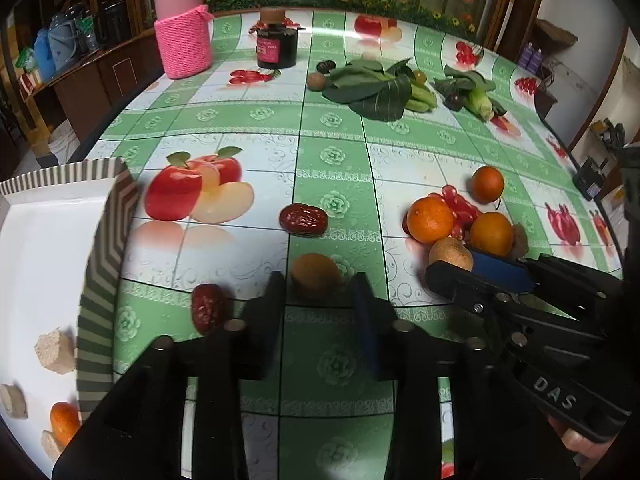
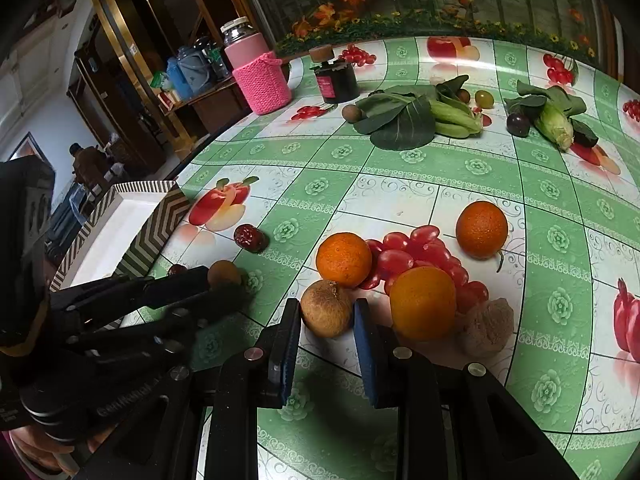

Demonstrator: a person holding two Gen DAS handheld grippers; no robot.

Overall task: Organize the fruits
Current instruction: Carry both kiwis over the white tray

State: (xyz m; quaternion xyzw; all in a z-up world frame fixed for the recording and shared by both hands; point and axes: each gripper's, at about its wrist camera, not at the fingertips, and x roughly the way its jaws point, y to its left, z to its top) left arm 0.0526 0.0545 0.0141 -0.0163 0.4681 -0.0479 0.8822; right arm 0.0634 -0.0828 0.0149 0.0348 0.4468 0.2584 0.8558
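Note:
My left gripper [image 1: 318, 286] is open, its fingertips on either side of a small brown round fruit [image 1: 315, 274] on the table. My right gripper [image 2: 327, 312] is open around another brown round fruit [image 2: 327, 308], which also shows in the left wrist view [image 1: 450, 253]. Three oranges [image 2: 344, 259] [image 2: 423, 303] [image 2: 481, 229] lie close by. Two red dates [image 1: 303, 219] [image 1: 207, 307] lie on the table. A white tray with a striped rim [image 1: 100, 280] at the left holds an orange [image 1: 64, 422] and beige chunks [image 1: 55, 351].
A beige lumpy chunk [image 2: 486, 327] lies right of the oranges. Leafy greens [image 2: 400, 120], corn [image 2: 554, 124], a dark plum [image 2: 517, 125], a dark jar [image 2: 335, 76] and a pink-sleeved bottle [image 2: 260, 76] stand at the back. The table edge runs along the left.

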